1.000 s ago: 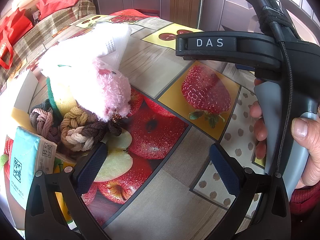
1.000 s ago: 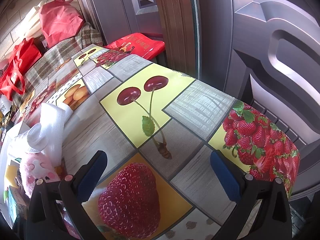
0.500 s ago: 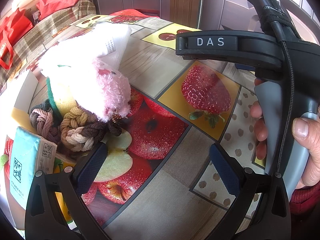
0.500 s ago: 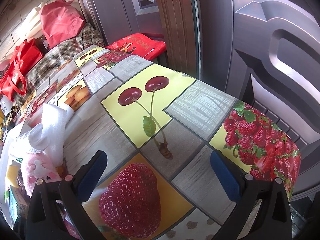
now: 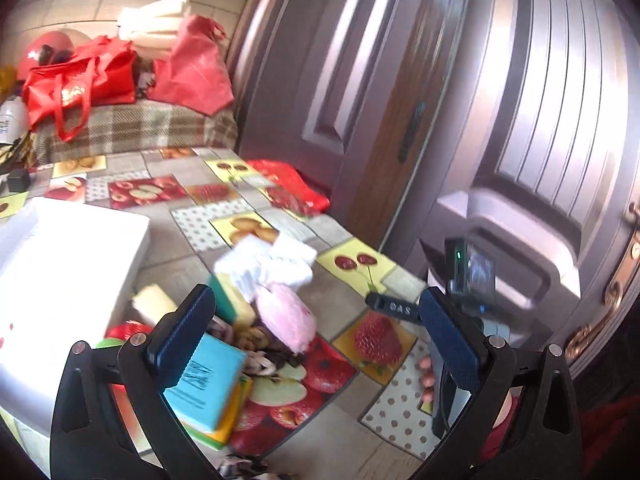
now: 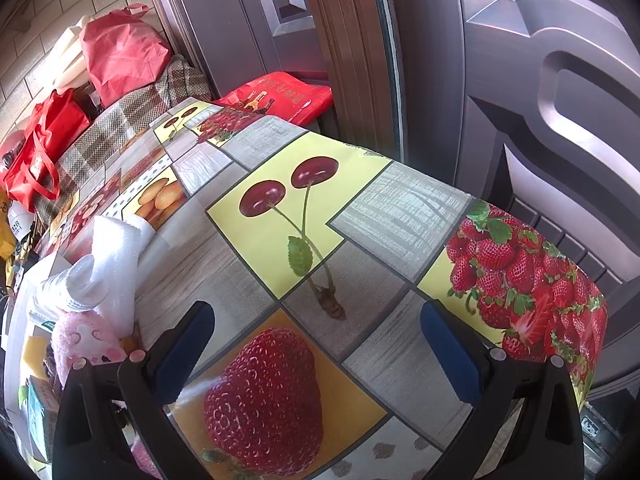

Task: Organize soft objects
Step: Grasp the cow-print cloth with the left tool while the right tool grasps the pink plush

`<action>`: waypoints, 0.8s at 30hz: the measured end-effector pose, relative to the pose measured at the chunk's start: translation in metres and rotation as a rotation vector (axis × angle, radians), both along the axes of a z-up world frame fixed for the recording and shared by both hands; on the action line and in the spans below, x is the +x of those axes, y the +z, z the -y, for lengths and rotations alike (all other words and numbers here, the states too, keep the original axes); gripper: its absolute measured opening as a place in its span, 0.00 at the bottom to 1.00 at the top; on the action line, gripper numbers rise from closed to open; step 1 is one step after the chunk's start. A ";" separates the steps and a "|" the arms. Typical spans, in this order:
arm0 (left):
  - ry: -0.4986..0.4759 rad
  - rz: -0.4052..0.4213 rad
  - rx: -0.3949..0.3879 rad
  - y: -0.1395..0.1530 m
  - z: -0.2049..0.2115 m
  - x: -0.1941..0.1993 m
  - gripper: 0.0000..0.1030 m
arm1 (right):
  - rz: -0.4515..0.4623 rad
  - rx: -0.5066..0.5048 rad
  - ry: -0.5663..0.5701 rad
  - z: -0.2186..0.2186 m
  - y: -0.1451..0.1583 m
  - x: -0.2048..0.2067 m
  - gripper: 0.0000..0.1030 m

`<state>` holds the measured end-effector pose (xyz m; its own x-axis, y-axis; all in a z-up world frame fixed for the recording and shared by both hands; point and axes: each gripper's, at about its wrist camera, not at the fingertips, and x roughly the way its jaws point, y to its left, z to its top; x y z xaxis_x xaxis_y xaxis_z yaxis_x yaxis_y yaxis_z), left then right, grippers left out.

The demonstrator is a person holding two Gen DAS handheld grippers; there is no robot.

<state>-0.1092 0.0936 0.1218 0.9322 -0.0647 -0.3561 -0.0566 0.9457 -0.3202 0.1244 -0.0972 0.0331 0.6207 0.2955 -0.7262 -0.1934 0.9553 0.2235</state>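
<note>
Left gripper (image 5: pixel 316 332): I have pulled it up and back from the pile since half a second ago; the view that was close over the tablecloth now takes in the door, the far bench and the whole heap. The picture is smeared, so I judge the lift is still under way. Fingers wide, nothing between them.
Right gripper (image 6: pixel 318 356): view unchanged from the earlier frames. It hangs over the printed strawberry panel of the tablecloth (image 6: pixel 404 216), fingers wide and empty, well apart from the pile.
Pile of soft objects: same place, at the left of the table, just beside the white box (image 5: pixel 68 264).
Pink plush (image 5: pixel 286 316): lies on top of the heap, against the white foam sheet (image 5: pixel 264 266).
Foam sheet: rolled and crumpled, resting on the far side of the pile.
Sponge (image 5: pixel 230 300): yellow with a green face, leaning under the foam.
Braided ropes (image 5: pixel 260 344): partly hidden by the plush; I cannot tell how many.
Blue tissue pack (image 5: pixel 204 376): near edge of the pile, behind my left finger in this view.
White box: open top faces up; the inside is too washed out to tell what it holds.
Meaning for the task: nothing is grasped or moved yet. From the higher view I can see both pile and box, so I judge this a set-up move before a first pick.
Risk: the plush sits loose on the heap and may roll off if I nudge the foam.
</note>
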 end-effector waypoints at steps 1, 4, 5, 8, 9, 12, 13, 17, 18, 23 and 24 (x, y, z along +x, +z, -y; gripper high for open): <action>0.033 0.043 -0.015 0.006 -0.015 -0.014 1.00 | 0.005 0.023 -0.001 0.003 0.001 -0.001 1.00; 0.081 0.155 -0.040 0.016 -0.055 -0.052 1.00 | 0.079 0.216 0.016 0.022 0.009 -0.011 1.00; 0.100 0.164 -0.031 0.017 -0.064 -0.063 1.00 | 0.143 0.293 0.045 0.027 0.015 -0.017 1.00; 0.089 0.097 0.045 0.015 -0.073 -0.078 1.00 | 0.425 0.400 0.212 0.029 0.043 -0.047 1.00; 0.065 0.056 0.076 0.011 -0.070 -0.079 1.00 | 0.508 0.400 0.275 0.025 0.052 -0.056 1.00; -0.012 -0.106 0.134 -0.014 -0.051 -0.074 1.00 | 0.579 0.329 0.454 0.002 0.066 -0.067 1.00; -0.046 -0.153 0.135 -0.025 -0.042 -0.070 1.00 | 0.550 0.293 0.500 -0.008 0.067 -0.065 1.00; -0.162 -0.334 0.187 -0.071 -0.001 -0.055 0.98 | 0.263 0.150 0.651 -0.058 0.048 -0.045 1.00; -0.181 -0.367 0.201 -0.079 0.007 -0.051 0.92 | 0.205 0.133 0.691 -0.069 0.040 -0.043 1.00; -0.236 -0.466 0.196 -0.101 0.019 -0.037 0.79 | 0.146 0.028 0.762 -0.098 0.020 -0.054 0.89; -0.234 -0.478 0.196 -0.103 0.018 -0.035 0.79 | 0.128 0.020 0.763 -0.101 0.019 -0.053 0.88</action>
<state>-0.1440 0.0755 0.0192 0.6327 -0.1406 -0.7615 0.0665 0.9896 -0.1275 0.0712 0.0038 0.0516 0.3186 0.6876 -0.6524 -0.8222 0.5430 0.1707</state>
